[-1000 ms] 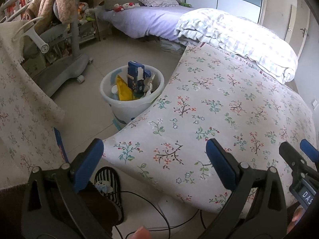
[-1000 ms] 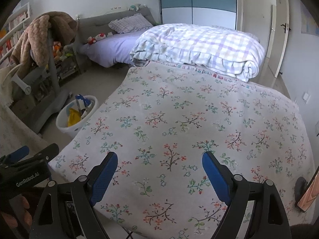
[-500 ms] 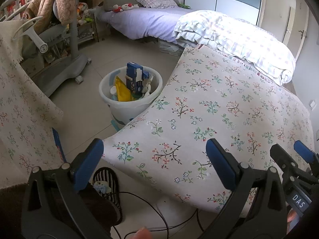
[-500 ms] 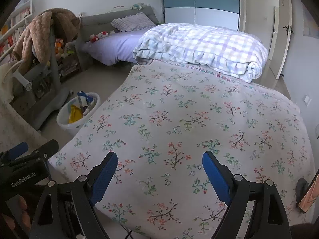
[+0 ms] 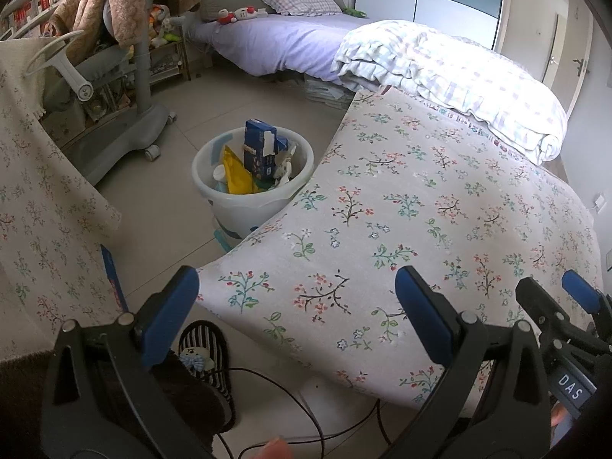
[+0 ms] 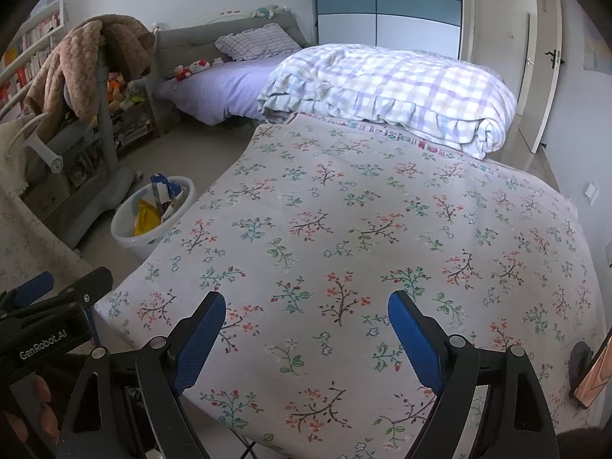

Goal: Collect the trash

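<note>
White bin (image 5: pixel 252 195) beside bed edge already filled; left gripper (image 5: pixel 296 319) and right gripper (image 6: pixel 306 338) wide open, empty. Next: locate remaining trash.

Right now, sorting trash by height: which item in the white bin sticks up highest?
The blue carton in the white bin; it stands above the rim, taller than the yellow packet beside it.
</note>
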Demonstrator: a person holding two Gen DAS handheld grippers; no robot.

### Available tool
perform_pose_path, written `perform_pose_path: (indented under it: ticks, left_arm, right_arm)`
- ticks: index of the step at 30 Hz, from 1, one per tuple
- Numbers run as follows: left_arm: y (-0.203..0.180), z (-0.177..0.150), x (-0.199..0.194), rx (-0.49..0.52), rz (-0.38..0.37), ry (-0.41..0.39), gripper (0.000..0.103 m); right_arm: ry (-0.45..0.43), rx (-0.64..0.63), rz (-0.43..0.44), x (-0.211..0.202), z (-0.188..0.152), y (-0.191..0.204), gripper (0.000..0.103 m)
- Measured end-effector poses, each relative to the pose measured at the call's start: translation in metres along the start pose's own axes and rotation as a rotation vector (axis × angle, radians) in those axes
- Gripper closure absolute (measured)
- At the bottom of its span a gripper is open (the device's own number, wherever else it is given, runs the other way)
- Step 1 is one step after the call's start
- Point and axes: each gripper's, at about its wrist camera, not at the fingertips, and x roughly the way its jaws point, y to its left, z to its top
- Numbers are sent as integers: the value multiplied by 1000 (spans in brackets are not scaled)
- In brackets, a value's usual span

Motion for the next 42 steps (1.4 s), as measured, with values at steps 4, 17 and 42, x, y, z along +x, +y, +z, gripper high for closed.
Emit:
perform_pose_path:
  ticks: [4, 17, 42]
  left_arm:
    - [-1, 0, 0, 0, 0, 0, 1]
    - [-1, 0, -1, -2, 2, -1, 1]
    - [4, 0, -3, -1, 5, -14, 1]
  right_arm:
    - [-1, 1, 1, 0, 0, 0, 15]
    - [0, 0, 0, 0, 0, 0, 15]
    - [3, -21, 2, 3, -3, 7, 14]
